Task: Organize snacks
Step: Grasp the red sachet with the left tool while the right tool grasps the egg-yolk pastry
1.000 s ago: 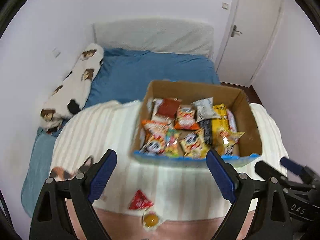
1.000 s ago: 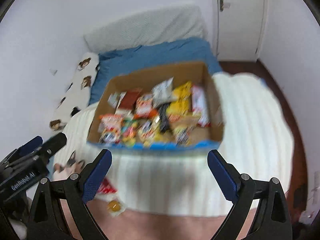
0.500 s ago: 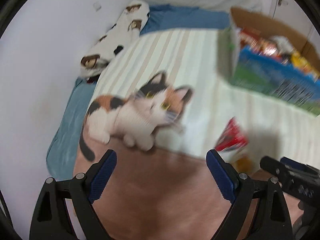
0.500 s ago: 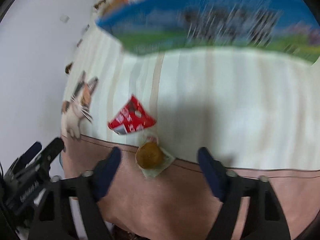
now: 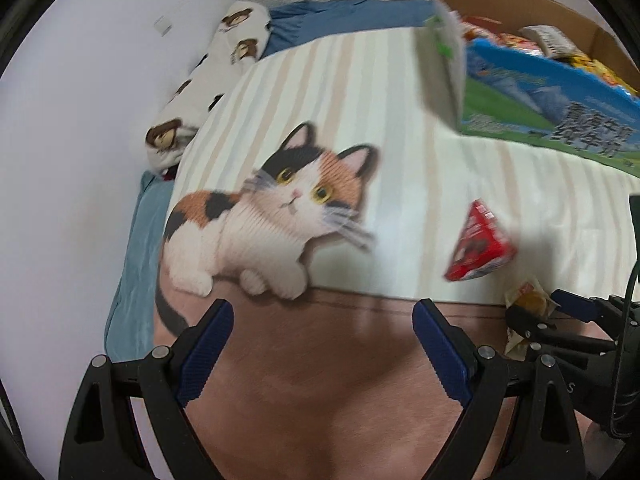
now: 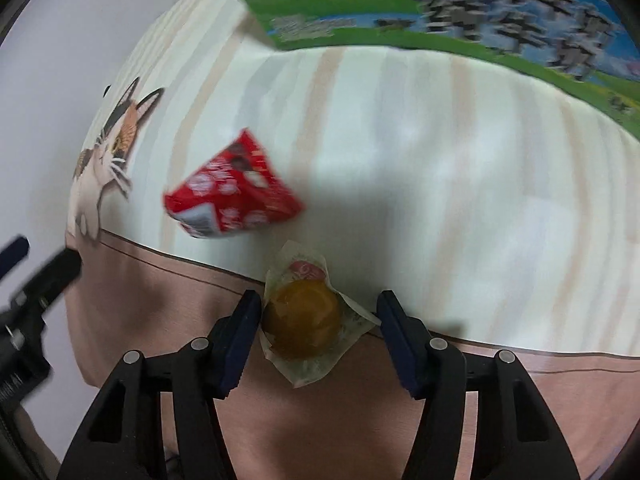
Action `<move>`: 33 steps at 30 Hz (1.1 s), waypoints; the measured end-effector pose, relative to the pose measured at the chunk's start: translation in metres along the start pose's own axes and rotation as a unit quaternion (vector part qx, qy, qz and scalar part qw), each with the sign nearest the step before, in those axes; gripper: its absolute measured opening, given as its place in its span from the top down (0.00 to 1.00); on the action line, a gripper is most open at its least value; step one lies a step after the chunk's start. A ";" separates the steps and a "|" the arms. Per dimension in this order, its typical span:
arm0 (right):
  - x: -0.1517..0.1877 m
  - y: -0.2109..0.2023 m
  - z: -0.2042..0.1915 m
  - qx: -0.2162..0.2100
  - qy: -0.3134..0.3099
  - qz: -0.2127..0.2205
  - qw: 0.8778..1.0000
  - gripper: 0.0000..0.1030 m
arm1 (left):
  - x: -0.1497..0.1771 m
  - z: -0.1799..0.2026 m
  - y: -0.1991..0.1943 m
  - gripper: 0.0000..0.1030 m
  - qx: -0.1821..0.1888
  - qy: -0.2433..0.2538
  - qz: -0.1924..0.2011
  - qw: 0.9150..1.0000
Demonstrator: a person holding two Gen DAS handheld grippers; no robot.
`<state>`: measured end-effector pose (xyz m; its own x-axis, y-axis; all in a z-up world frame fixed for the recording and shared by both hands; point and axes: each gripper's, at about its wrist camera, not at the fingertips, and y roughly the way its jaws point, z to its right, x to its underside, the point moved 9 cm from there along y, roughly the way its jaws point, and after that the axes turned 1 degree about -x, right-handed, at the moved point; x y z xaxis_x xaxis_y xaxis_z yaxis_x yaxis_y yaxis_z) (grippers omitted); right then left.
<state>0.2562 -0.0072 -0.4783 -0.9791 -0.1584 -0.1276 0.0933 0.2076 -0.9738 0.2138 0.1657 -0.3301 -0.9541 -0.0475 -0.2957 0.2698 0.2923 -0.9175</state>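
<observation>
- Orange round snack in a clear wrapper (image 6: 301, 322) lies at lower centre of the right wrist view, on the bed's blanket (image 6: 440, 168).
- Right gripper (image 6: 316, 334) has just been closing; its fingers (image 6: 240, 336) straddle the snack, left one touching the wrapper, not yet pinching.
- Left gripper (image 5: 322, 350) fingers are spread, holding nothing.
- Next, judged: finish the pinch, lift toward the snack box (image 6: 440, 12) at upper right.

A cream striped blanket (image 5: 360, 92) with a printed calico cat (image 5: 272, 216) and a pink-brown border covers a blue bedsheet (image 5: 328, 20); a long white bear-print pillow (image 5: 208, 80) lies along the white wall (image 5: 72, 120).
</observation>
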 end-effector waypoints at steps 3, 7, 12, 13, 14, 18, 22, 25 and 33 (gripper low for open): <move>0.005 -0.012 0.024 0.014 0.011 0.005 1.000 0.39 | -0.013 0.014 -0.008 0.11 0.020 0.014 0.006 1.000; 0.009 -0.026 0.057 0.026 0.042 0.006 0.999 0.39 | -0.033 0.040 -0.014 0.11 0.076 0.027 -0.012 0.997; 0.013 -0.027 0.077 0.012 0.080 -0.014 0.997 0.38 | -0.064 0.081 -0.004 0.11 0.164 0.044 -0.066 0.983; 0.013 -0.026 0.079 0.009 0.086 -0.015 0.996 0.38 | -0.066 0.089 0.003 0.11 0.164 0.058 -0.074 0.982; 0.014 -0.025 0.079 0.007 0.091 -0.016 0.996 0.37 | -0.069 0.097 0.008 0.11 0.163 0.076 -0.085 0.980; 0.009 -0.030 0.090 0.015 0.090 -0.024 0.996 0.37 | -0.067 0.124 0.038 0.11 0.154 0.133 -0.143 0.969; 0.006 -0.030 0.089 0.005 0.097 -0.025 0.995 0.37 | -0.054 0.133 0.060 0.39 0.133 0.157 -0.183 0.961; -0.002 -0.027 0.086 -0.004 0.100 -0.025 0.995 0.37 | -0.042 0.130 0.062 0.52 0.147 0.128 -0.198 0.961; 0.000 -0.030 0.109 -0.023 0.096 -0.028 0.995 0.38 | -0.002 0.111 0.063 0.53 0.200 -0.019 -0.224 0.954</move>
<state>0.2731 -0.1187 -0.4702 -0.9994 0.0156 -0.0308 0.0337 0.2492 -0.9679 0.2474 0.0782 -0.4168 -0.9820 -0.1194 0.1466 -0.1276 -0.1538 -0.9798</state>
